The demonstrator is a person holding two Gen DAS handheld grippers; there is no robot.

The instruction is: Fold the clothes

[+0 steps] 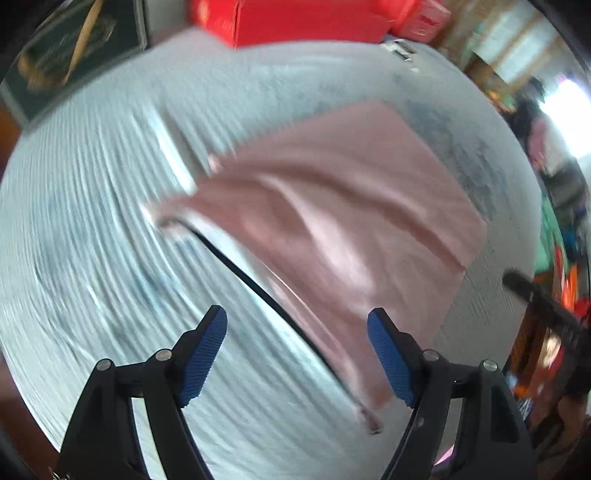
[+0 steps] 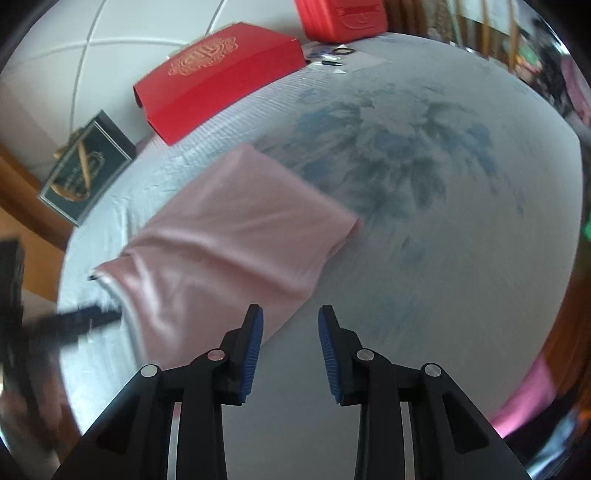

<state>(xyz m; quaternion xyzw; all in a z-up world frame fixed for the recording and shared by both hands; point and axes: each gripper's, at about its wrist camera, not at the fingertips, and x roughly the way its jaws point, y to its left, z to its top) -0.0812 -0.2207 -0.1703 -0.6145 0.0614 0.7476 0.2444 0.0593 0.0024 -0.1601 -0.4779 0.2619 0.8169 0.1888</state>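
A pink garment (image 1: 343,206) lies folded on a pale grey-blue cloth-covered table (image 1: 92,221); it has a dark-trimmed edge along its near side. In the right wrist view the garment (image 2: 229,236) lies to the left of centre. My left gripper (image 1: 297,325) is open and empty, hovering over the garment's near edge. My right gripper (image 2: 291,321) is open and empty, just past the garment's right corner. The left gripper shows blurred at the garment's left edge in the right wrist view (image 2: 81,317).
A red flat box (image 2: 221,81) and a second red box (image 2: 343,14) stand at the table's far side. A dark green box (image 2: 85,170) sits at the far left. Small items (image 2: 332,55) lie near the red boxes. The table cloth (image 2: 424,166) has a blue floral print.
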